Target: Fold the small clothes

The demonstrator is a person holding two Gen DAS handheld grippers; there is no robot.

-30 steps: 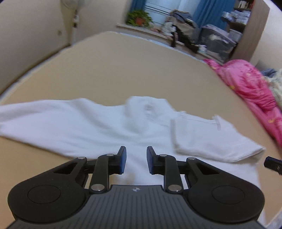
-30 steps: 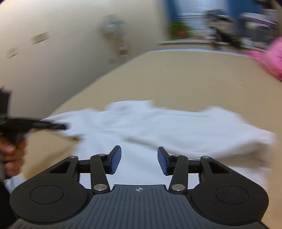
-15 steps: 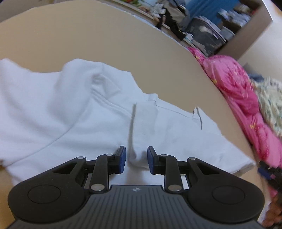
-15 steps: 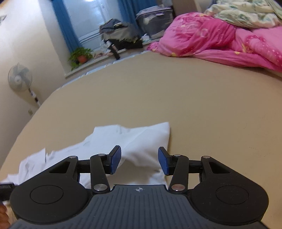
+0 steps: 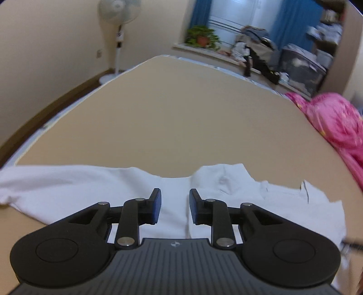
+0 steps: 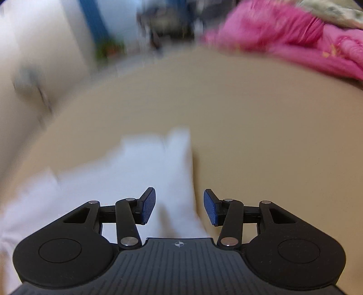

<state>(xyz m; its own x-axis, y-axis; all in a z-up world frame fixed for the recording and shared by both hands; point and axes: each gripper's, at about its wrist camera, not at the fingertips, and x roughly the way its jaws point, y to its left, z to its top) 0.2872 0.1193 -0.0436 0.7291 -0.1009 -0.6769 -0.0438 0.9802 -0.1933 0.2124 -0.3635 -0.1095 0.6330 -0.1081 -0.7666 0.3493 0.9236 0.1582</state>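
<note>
- My left gripper (image 5: 174,205) is nearest in its own view, blue pads (image 5: 156,205) apart with a clear gap and nothing between them.
- Under and just past those pads lies the white shirt (image 5: 172,192), spread flat on the tan bed surface (image 5: 181,113). One part runs out to the left edge of the view; the collar area (image 5: 223,174) bunches up right of centre.
- At the shirt's right end I see a hem edge with a small dark slit (image 5: 305,188). Lower right corner shows a blurred dark object; I cannot tell what it is.
- My right gripper (image 6: 179,207) also stands wide apart, empty. This view is motion-blurred.
- Between and ahead of its fingers I see a folded white section of the shirt (image 6: 158,163), its straight right edge running away from me. The left pad sits over cloth; the right pad sits over bare bed surface (image 6: 261,136).
- Mid distance, left view: open tan bed, then a pink quilt (image 5: 335,120) heaped along the right side. It also shows in the right view (image 6: 295,34), with a paler floral blanket (image 6: 335,11) on top.
- Far, left view: a standing fan (image 5: 119,13) by the cream wall, a potted plant (image 5: 202,36) on the window ledge, blue curtains (image 5: 292,20), piled clothes (image 5: 256,43) and a storage bin (image 5: 301,68).
</note>
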